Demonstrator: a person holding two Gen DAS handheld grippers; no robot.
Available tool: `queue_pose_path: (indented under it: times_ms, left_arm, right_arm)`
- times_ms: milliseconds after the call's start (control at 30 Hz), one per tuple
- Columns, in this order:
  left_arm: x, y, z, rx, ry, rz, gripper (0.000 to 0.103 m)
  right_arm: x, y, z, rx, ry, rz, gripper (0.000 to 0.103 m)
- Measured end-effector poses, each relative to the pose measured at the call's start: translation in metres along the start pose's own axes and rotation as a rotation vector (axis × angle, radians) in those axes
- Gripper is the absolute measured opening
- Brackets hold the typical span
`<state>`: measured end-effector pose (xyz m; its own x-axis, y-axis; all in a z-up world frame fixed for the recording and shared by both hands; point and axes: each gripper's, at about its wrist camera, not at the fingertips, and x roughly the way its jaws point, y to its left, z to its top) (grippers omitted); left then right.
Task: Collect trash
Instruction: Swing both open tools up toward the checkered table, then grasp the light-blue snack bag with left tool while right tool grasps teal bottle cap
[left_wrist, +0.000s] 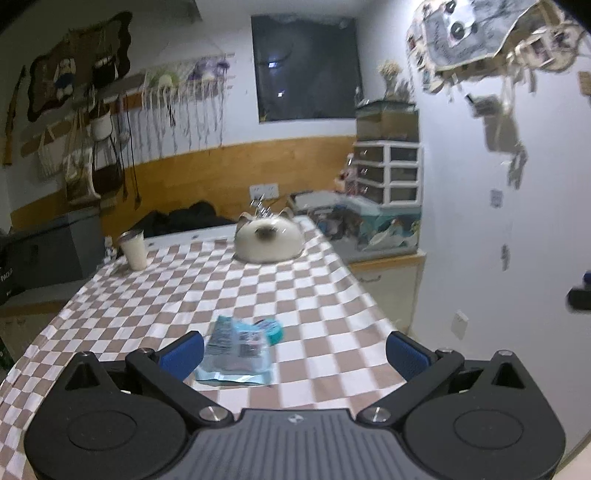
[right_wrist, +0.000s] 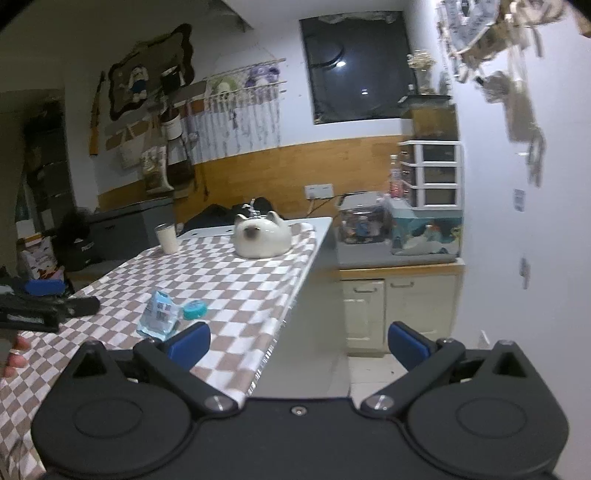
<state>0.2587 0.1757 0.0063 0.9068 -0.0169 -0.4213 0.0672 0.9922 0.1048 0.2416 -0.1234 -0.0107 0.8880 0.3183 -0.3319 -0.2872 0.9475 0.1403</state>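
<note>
Table (left_wrist: 314, 280): covered by a brown-and-white checked cloth; its far end shows bare white beyond the cloth.
Wrapper (left_wrist: 236, 350): pale blue plastic packet with printed labels, lying flat on the cloth near the table's front; in the left wrist view it sits just ahead of the left gripper's left finger, partly hidden by it. Also seen in the right wrist view (right_wrist: 159, 314).
Lid (left_wrist: 273, 330): small round teal piece, touching or just beside the wrapper's far right corner; seen again at (right_wrist: 194, 309).
Left gripper (left_wrist: 295, 354): jaws spread wide, nothing between them; blue pads, black linkage; held low over the cloth, the wrapper lying toward its left finger.
Right gripper (right_wrist: 299, 345): jaws spread wide, empty; held past the table's right edge, with floor and cabinet visible between the fingers; its left finger overlaps the cloth edge in view.
Other tool: the left gripper's black body and blue pad show at the left edge of the right wrist view (right_wrist: 40, 295), with fingertips of a hand (right_wrist: 14, 354) below it.
Cat dish (left_wrist: 267, 240): white ceramic, cat-faced, at the table's far end.
Cup (left_wrist: 133, 249): white tumbler with metal rim, far left corner of the table, upright.
Drawers (left_wrist: 388, 171): white stacked unit on a counter at right, well apart from the table.
</note>
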Motion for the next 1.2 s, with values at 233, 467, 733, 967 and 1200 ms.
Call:
queue_pose_path:
  times_ms: [233, 467, 733, 967, 1200]
  left_arm:
    - [0.073, 0.039, -0.002, 0.014, 0.083, 0.027, 0.103]
    - [0.135, 0.062, -0.014, -0.029, 0.147, -0.004, 0.103]
    - [0.175, 0.078, -0.033, -0.039, 0.196, 0.007, 0.103]
    - [0.190, 0.079, -0.041, -0.004, 0.187, -0.047, 0.103]
    - [0.194, 0.088, -0.042, -0.063, 0.167, -0.082, 0.103]
  right_arm:
    - [0.057, 0.022, 0.037, 0.004, 0.001, 0.022, 0.103]
    - [0.120, 0.050, 0.060, -0.042, 0.018, 0.057, 0.103]
    - [0.204, 0.090, 0.055, -0.159, 0.109, 0.064, 0.103]
    - [0.269, 0.125, 0.038, -0.299, 0.200, 0.070, 0.103]
    - [0.314, 0.135, 0.025, -0.256, 0.270, 0.076, 0.103]
